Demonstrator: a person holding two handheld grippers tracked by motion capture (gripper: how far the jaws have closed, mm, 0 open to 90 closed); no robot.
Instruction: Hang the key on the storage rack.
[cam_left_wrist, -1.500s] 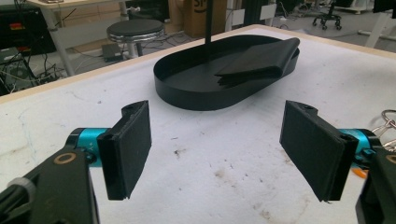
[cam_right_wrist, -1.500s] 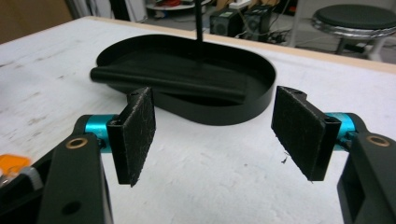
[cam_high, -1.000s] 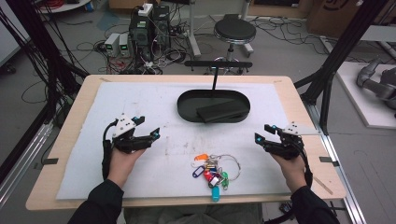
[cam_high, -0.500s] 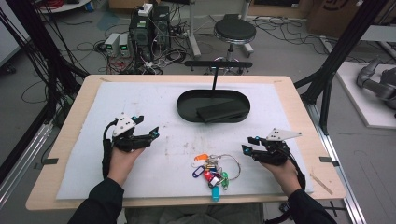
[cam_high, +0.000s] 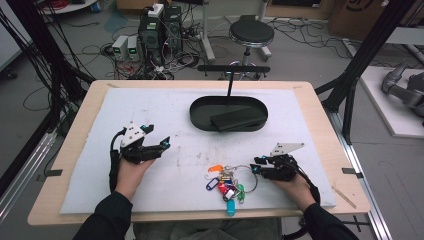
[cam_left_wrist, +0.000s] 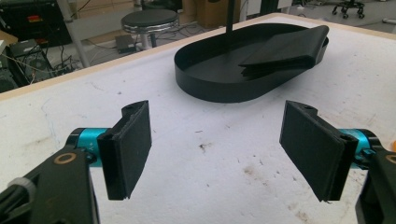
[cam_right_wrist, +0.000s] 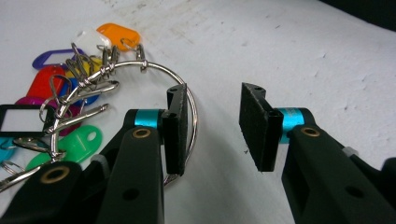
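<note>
A large metal key ring (cam_high: 243, 176) with several coloured tags (cam_high: 226, 189) lies on the white mat near the front edge. My right gripper (cam_high: 257, 167) sits low at the ring's right side. Its jaws have just been closing and stand partly apart. In the right gripper view the ring (cam_right_wrist: 154, 67) curves behind the left jaw, and its rim shows just inside the gap (cam_right_wrist: 212, 126) without the pads pressing on it. My left gripper (cam_high: 165, 144) rests at the left of the mat, open (cam_left_wrist: 217, 149), with only bare mat between its jaws.
A black oval tray (cam_high: 200, 114) stands at the back middle of the mat with a flat black slab (cam_high: 237, 119) leaning in it. A black T-shaped stand (cam_high: 233, 69) rises behind the tray. The wooden table edge (cam_high: 345, 200) runs around the mat.
My right gripper has moved left and down toward the key ring, and its jaws have narrowed. The left gripper has kept still.
</note>
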